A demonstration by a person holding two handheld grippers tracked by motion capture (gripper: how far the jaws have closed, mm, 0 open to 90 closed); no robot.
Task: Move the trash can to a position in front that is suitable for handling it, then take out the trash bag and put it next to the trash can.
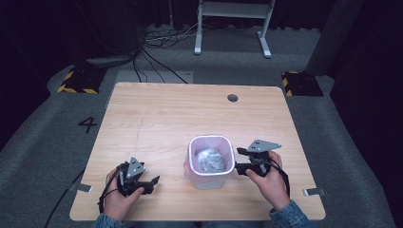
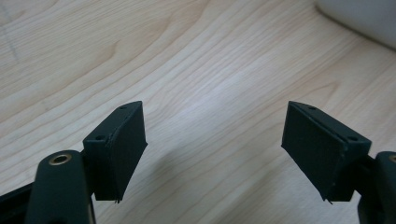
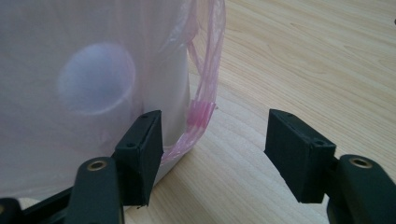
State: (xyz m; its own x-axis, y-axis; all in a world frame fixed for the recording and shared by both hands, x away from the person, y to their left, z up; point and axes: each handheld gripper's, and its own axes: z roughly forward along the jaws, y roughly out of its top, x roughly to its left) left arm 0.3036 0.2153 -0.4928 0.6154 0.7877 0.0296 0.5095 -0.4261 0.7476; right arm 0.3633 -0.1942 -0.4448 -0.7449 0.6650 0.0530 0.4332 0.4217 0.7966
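Well, from above, a small white bin lined with a pink bag stands on the wooden worktop near its front edge, something crumpled and silvery inside it, with the left hand-held gripper well apart to its left and the right hand-held gripper just beside its right wall. Along the left hand-held gripper, the jaws stand spread wide over bare wood. Along the right hand-held gripper, the jaws are likewise released, the pink bag hanging down the bin between them.
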